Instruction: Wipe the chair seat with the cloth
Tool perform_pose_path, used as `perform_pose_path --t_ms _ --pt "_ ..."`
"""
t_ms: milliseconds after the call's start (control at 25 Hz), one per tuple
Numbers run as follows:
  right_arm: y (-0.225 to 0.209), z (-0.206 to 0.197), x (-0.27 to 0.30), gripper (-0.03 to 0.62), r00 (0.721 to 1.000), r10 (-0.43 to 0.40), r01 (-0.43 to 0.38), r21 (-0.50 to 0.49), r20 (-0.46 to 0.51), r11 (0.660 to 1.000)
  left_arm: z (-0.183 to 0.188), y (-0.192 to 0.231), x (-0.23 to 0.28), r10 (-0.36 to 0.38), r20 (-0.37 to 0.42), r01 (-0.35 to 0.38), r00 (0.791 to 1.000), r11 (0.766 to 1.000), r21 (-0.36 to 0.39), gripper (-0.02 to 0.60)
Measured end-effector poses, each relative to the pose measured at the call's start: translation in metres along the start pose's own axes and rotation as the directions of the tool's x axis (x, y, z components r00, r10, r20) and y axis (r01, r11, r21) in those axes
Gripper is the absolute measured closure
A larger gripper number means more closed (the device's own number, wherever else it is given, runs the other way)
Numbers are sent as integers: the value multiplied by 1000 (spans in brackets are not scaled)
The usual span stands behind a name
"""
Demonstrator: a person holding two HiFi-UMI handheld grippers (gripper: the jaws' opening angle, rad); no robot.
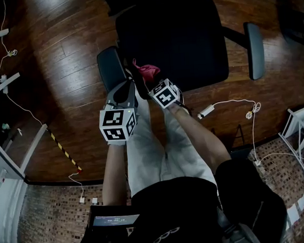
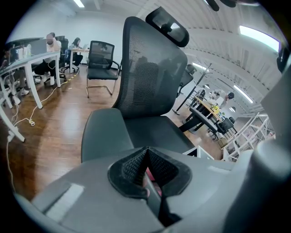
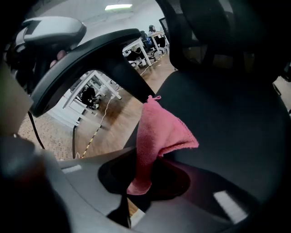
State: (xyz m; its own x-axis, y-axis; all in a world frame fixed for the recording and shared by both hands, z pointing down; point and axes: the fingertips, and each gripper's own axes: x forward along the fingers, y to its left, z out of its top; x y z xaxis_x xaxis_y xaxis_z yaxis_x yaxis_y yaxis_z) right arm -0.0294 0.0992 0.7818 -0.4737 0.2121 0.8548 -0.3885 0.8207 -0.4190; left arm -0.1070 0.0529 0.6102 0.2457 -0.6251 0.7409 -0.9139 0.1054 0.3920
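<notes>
Over the near corner of the chair seat point(image 1: 177, 38), both grippers crowd in close. The right gripper point(image 1: 146, 80) has its jaws clamped on the pink cloth point(image 1: 148, 70), which bunches out past the tips, just beside the armrest point(image 1: 111, 66). The left gripper point(image 1: 131, 87) sits alongside, jaws pressed together with nothing gripped — only a sliver of pink shows behind its pads point(image 2: 132, 166). Whether the cloth touches the seat — can't tell.

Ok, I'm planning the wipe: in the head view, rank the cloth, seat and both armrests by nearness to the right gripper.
1. Cloth, held by the right gripper.
2. Seat, just ahead of it.
3. Armrest at picture left.
4. Armrest at picture right, farthest.
</notes>
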Motion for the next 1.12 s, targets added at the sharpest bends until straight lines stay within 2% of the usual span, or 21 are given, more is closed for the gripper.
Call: perform_pose_path --t_ms 160,280,440,680,920,1120 --pt "30 8 6 525 995 99 -99 -20 19 995 -1 0 1 0 -9 0 1000 1000 0 588" --pt "49 6 12 525 981 192 -191 -27 27 981 -1 -1 2 2 -14 -2 1000 1000 -3 588" --pt "46 4 10 525 976 212 -211 -29 56 977 -2 0 2 5 -22 -5 1000 1000 -4 588" --pt "-18 -24 -8 525 989 134 -136 33 55 990 -1 0 3 18 -31 -18 999 1000 -3 588" --pt "-120 -66 -53 525 999 -37 34 114 25 993 -1 1 3 26 -34 -26 999 1000 -4 588" --pt "-199 -103 -105 523 984 -180 177 182 2 967 -1 2 4 37 -31 -37 999 999 5 588"
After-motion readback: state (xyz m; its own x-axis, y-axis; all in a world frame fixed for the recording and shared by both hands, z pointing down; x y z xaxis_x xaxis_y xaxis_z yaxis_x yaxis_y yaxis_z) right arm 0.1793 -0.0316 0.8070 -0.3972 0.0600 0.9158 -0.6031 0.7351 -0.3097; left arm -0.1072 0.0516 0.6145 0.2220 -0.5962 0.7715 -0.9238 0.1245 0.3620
